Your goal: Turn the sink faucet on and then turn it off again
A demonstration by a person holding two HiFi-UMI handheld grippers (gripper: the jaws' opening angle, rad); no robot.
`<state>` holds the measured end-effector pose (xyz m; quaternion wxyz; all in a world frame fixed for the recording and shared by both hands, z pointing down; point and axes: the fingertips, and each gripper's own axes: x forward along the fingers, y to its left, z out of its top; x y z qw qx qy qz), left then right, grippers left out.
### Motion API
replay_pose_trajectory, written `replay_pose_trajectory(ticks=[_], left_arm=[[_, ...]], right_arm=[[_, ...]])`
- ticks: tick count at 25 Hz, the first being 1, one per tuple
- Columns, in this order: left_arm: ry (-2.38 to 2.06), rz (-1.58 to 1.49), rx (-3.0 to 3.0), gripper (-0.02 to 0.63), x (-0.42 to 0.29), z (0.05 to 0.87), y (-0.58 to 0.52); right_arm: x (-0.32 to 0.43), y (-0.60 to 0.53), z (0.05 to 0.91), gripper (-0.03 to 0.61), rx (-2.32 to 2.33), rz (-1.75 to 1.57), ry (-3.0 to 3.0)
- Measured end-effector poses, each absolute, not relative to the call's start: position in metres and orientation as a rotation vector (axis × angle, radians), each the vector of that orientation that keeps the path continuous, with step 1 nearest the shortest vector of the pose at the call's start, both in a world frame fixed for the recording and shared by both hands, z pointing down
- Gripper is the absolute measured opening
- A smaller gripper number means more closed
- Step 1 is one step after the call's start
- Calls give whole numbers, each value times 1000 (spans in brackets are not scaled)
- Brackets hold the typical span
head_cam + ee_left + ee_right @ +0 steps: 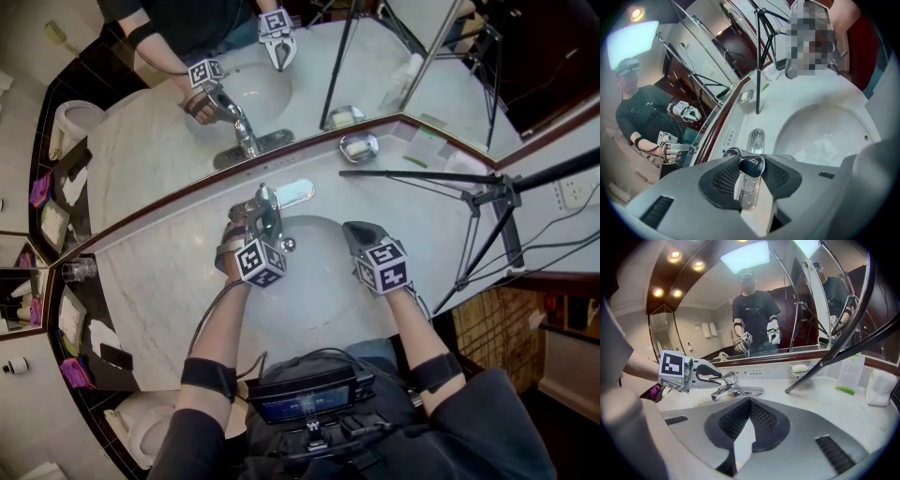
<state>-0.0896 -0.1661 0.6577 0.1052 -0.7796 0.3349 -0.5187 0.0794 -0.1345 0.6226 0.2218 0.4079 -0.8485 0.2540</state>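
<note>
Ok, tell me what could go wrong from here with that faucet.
1. The left claw grips the faucet lever only at its pads' tips, so the smooth chrome could slip out when lifted.
2. The right claw, shut, hangs over the basin near the spout; a strong flow might splash it.
3. The tripod leg rests close by; a wide swing could knock it.

In the head view, the left gripper (255, 225) covers most of the faucet handle (266, 199). In its own view, its grey body hides the near part of the sink (820, 122). The right gripper (749, 404) hides the sink bowl in its view. There the tripod leg (843, 347) runs off the right edge. The print on the card (851, 369) is too small to read.
</note>
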Motion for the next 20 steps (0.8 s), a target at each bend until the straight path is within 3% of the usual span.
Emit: replay_pose_trajectory(ticks=[6, 20], left_arm=[[1056, -1479, -2330, 78, -92, 633, -195], [1035, -1497, -2383, 78, -92, 634, -196]], right_arm=[[75, -133, 622, 18, 1121, 704, -2349], [69, -133, 623, 18, 1108, 707, -2354]])
